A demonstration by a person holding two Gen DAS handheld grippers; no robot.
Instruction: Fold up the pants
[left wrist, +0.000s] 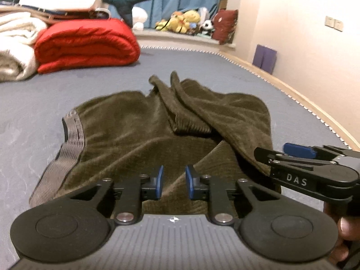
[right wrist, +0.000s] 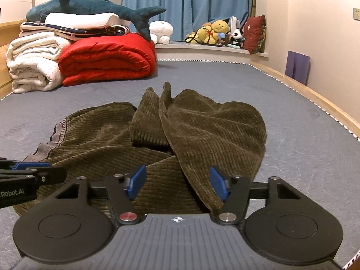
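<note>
Roughly halfway: pants [right wrist: 144,148] lie bunched on the bed [right wrist: 292,121], legs flopped back over the seat toward 12 o'clock, waistband [left wrist: 72,132] at 9. Left gripper [left wrist: 172,185] is narrowed, right gripper [right wrist: 177,183] half-open, both over near-edge fabric; whether either pinches it, I cannot tell. Flattening and 1 final fold remain.

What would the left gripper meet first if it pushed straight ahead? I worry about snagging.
Probably the olive corduroy pants: the left gripper points down at the fabric lying just past its pads. Depth is hard to judge.
</note>
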